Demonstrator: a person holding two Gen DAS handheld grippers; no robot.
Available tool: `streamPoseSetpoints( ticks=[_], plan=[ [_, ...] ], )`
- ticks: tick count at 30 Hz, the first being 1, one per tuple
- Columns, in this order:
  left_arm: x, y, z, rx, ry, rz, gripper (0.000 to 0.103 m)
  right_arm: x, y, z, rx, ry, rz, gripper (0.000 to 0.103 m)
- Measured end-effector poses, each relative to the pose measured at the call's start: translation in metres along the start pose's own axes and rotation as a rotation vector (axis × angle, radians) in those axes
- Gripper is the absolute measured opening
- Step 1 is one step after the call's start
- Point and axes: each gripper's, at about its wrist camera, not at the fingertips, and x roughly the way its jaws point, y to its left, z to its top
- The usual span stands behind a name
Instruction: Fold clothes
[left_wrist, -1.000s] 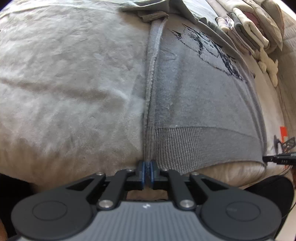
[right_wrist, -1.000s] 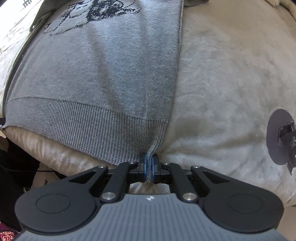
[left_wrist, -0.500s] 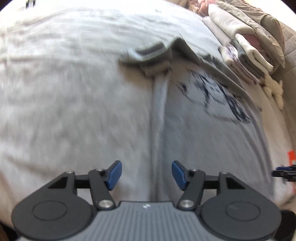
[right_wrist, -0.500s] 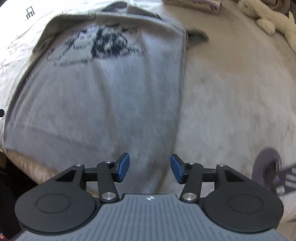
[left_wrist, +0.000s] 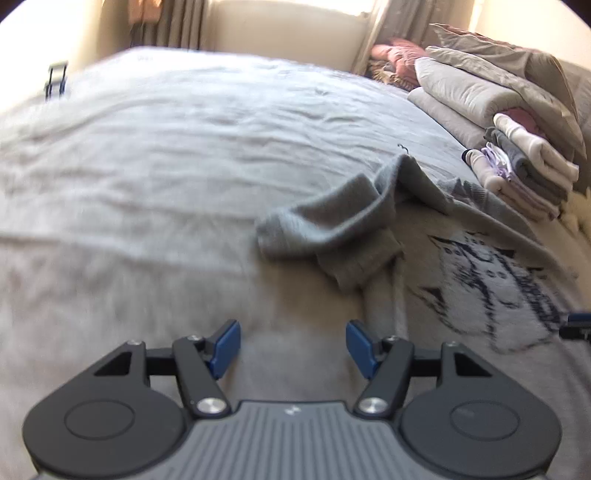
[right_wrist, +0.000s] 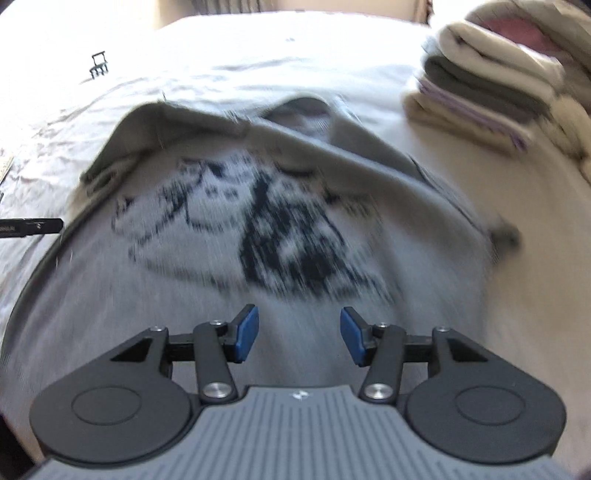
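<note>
Both claws gape empty: left claw (left_wrist: 293, 343), right claw (right_wrist: 299, 338), jaws just opened. Bunched sleeve (left_wrist: 332, 232) on sweater (right_wrist: 184, 295) risks a lumpy fold.

One grey sweater (right_wrist: 280, 229), one stack of folded clothes (left_wrist: 524, 166), two grippers (left_wrist: 291, 345) (right_wrist: 299, 334)

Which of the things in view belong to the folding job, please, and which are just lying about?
Job: grey sweater, its bunched sleeve, left gripper and right gripper, both open.
Lying about: stack of folded laundry, pillows, small black stand.
</note>
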Motion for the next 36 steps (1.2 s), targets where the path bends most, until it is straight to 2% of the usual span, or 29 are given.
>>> streamPoseSetpoints(
  ticks=[8,16,22,28,31,33,34,35,36],
  plan=[
    [0.026,-0.001,0.013,0.132,-0.105,0.083,0.065,0.051,0.032,0.024,-0.113,-0.141,-0.013,0.053],
    [0.041,0.009,0.029,0.134,-0.149,0.062,0.061,0.092,0.059,0.062,-0.221,-0.249,-0.059,0.053],
    [0.043,0.018,0.037,0.127,-0.178,0.014,0.047,0.111,0.073,0.09,-0.322,-0.297,-0.097,0.053],
    [0.049,0.023,0.047,0.142,-0.17,-0.049,0.027,0.113,0.074,0.112,-0.4,-0.303,-0.04,0.053],
    [0.051,0.028,0.052,0.114,-0.162,-0.08,0.019,0.118,0.072,0.122,-0.433,-0.249,0.009,0.053],
    [0.052,0.034,0.056,0.078,-0.152,-0.101,0.007,0.125,0.069,0.127,-0.453,-0.198,0.028,0.048],
    [0.052,0.037,0.057,0.055,-0.145,-0.116,0.006,0.129,0.069,0.128,-0.462,-0.176,0.034,0.032],
    [0.052,0.04,0.059,0.036,-0.142,-0.13,0.004,0.129,0.068,0.131,-0.46,-0.167,0.041,0.011],
    [0.052,0.042,0.06,0.023,-0.146,-0.136,0.004,0.128,0.067,0.134,-0.456,-0.161,0.047,0.009]
  ],
)
